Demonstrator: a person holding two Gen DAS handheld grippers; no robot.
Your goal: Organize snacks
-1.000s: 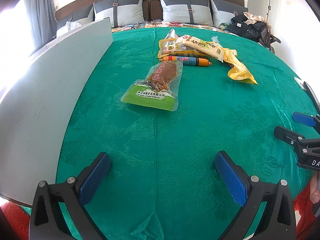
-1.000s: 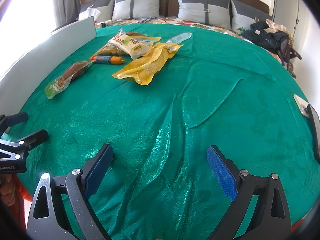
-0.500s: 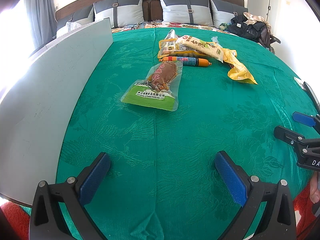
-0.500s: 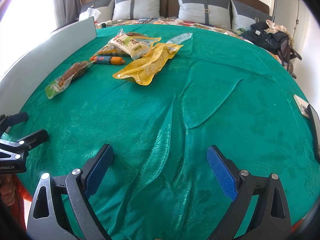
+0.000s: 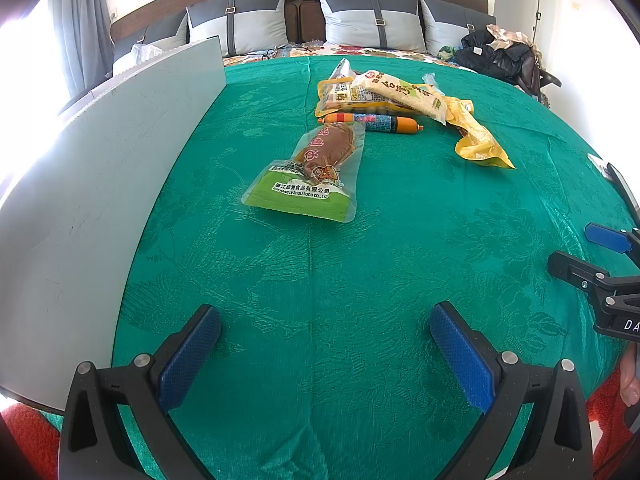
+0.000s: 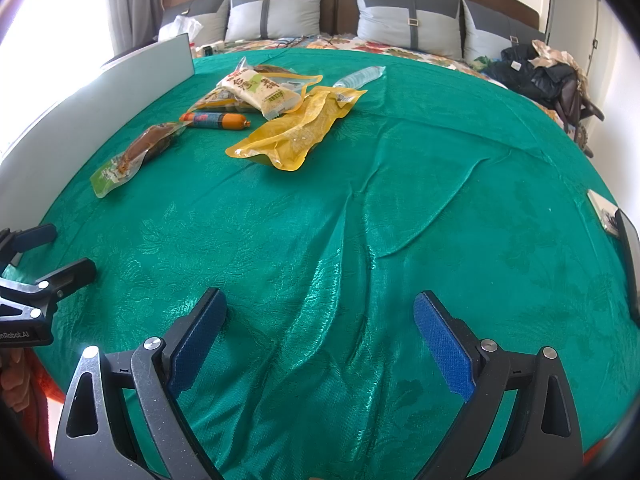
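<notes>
- Green brocade cloth [image 5: 320, 264]: covers the whole work surface, patterned with leaves; creased into long folds on the right side in the right wrist view.
- Left gripper [image 5: 325, 350]: low over the near edge of the cloth, fingers spread wide, blue pads facing each other, nothing between them. It also shows at the left edge of the right wrist view [image 6: 52, 252].
- Right gripper [image 6: 320, 340]: low over the near edge, fingers spread wide, nothing between them. Its tips show at the right edge of the left wrist view [image 5: 584, 252].
- Vacuum-packed brown meat snack [image 5: 308, 172]: clear pouch with a green printed end, flat on the cloth, well ahead of the left fingers and nearest to them of all the snacks.
- Orange sausage stick [image 5: 374, 122]: blue label around the middle, lying crosswise just beyond the brown snack's far end.
- White rice-cracker pack [image 5: 400, 94]: resting on top of a yellow-edged pouch [image 5: 336, 98] beyond the sausage.
- Yellow pouch [image 6: 296, 134]: crumpled, just right of the pile, well ahead and left of the right fingers.
- Clear plastic bottle [image 6: 360, 76]: lying down behind the yellow pouch.
- Grey board [image 5: 100, 160]: standing on edge along the cloth's left side.
- Grey pillows [image 5: 372, 20]: against a brown headboard in the background.
</notes>
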